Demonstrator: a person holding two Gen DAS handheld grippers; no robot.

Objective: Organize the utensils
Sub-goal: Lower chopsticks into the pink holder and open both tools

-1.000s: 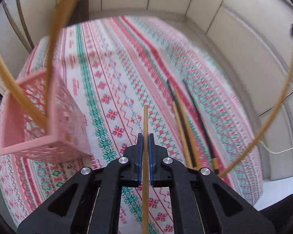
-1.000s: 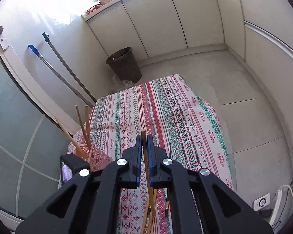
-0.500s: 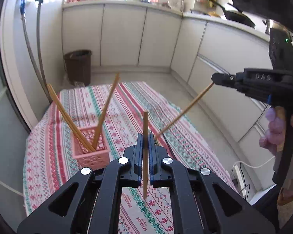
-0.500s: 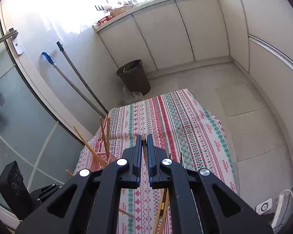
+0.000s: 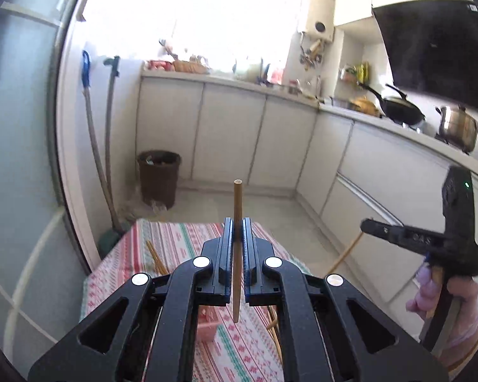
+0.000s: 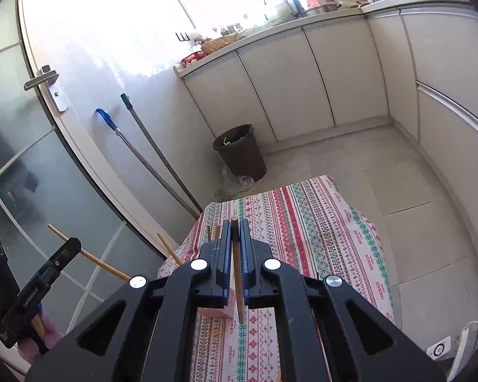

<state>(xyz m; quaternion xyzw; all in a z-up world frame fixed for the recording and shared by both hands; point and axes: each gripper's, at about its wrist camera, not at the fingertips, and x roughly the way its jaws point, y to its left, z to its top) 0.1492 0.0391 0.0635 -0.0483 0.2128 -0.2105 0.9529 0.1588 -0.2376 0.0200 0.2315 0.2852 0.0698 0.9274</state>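
Chopsticks carry step: each hand-held gripper, left (image 5: 237,238) and right (image 6: 238,238), pinched one chopstick (image 5: 237,210) above the surface (image 6: 318,229); next, lowering both into the pink basket (image 5: 207,324) (mostly hidden).

Home kitchen. Ahead of your claws: white cabinets (image 5: 232,130) under a cluttered counter (image 5: 226,78); to the right, a wok (image 5: 398,109) and steel pot (image 5: 459,127); bin (image 6: 240,152) and mops (image 6: 149,152) by the door.
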